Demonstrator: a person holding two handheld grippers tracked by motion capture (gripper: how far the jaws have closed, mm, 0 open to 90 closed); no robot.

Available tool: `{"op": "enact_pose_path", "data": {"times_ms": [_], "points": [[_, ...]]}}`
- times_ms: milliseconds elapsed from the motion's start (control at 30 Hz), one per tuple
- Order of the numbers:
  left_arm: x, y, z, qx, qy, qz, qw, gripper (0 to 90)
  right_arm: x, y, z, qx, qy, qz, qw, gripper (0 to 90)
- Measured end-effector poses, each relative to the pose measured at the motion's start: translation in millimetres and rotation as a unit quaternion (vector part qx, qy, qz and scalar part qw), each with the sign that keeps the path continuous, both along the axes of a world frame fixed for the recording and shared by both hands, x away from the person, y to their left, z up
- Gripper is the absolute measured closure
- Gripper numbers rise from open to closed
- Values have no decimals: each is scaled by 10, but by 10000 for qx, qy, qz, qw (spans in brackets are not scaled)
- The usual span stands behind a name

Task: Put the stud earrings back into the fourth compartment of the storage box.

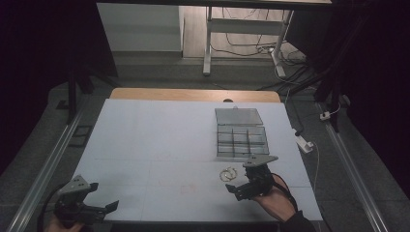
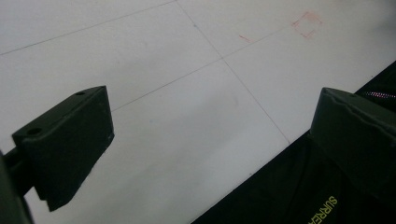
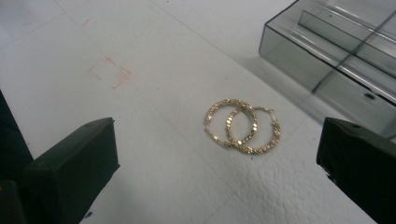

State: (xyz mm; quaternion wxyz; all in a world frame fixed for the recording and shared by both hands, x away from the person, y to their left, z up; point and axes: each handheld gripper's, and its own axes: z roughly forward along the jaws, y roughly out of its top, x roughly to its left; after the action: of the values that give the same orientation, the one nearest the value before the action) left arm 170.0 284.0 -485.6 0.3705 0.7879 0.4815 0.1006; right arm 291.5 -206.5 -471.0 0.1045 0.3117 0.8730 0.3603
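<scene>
Two gold hoop earrings (image 3: 243,126) lie overlapped on the white table (image 1: 154,140), small in the high view as earrings (image 1: 227,173). My right gripper (image 1: 240,182) hovers just in front of them, held in a hand. In its own view my right gripper (image 3: 215,172) is open, the earrings lying ahead of the gap between its black jaws. A clear compartment box (image 1: 241,137) with its lid laid back stands just beyond; a box corner (image 3: 327,51) is near the earrings. My left gripper (image 1: 102,195) is open at the table's front left corner, and nothing sits between the jaws of my left gripper (image 2: 210,140).
A faint red square mark (image 2: 306,25) is drawn on the table, also visible as a red mark (image 3: 109,72) left of the earrings. The table's front edge (image 2: 261,163) runs under the left gripper. Cables and a desk frame (image 1: 241,43) stand on the floor behind.
</scene>
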Motion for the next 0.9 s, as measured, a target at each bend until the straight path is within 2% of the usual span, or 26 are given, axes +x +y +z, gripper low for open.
{"op": "enact_pose_path", "data": {"times_ms": [167, 367, 633, 900], "points": [[0, 2, 0, -8, -3, -3, 10000, 0, 86, 93, -41, -132, 38, 91, 9999, 0], [1, 4, 0, -24, -5, -7, 10000, 0, 209, 208, -100, -109, 70, 289, 9995, 0], [2, 7, 0, -35, -7, -19, 10000, 0, 411, 324, -206, -454, 88, 510, 9976, 1], [3, 6, 1, -35, 0, -29, 10000, 0, 604, 350, -325, -712, 285, 745, 9943, 95]]}}
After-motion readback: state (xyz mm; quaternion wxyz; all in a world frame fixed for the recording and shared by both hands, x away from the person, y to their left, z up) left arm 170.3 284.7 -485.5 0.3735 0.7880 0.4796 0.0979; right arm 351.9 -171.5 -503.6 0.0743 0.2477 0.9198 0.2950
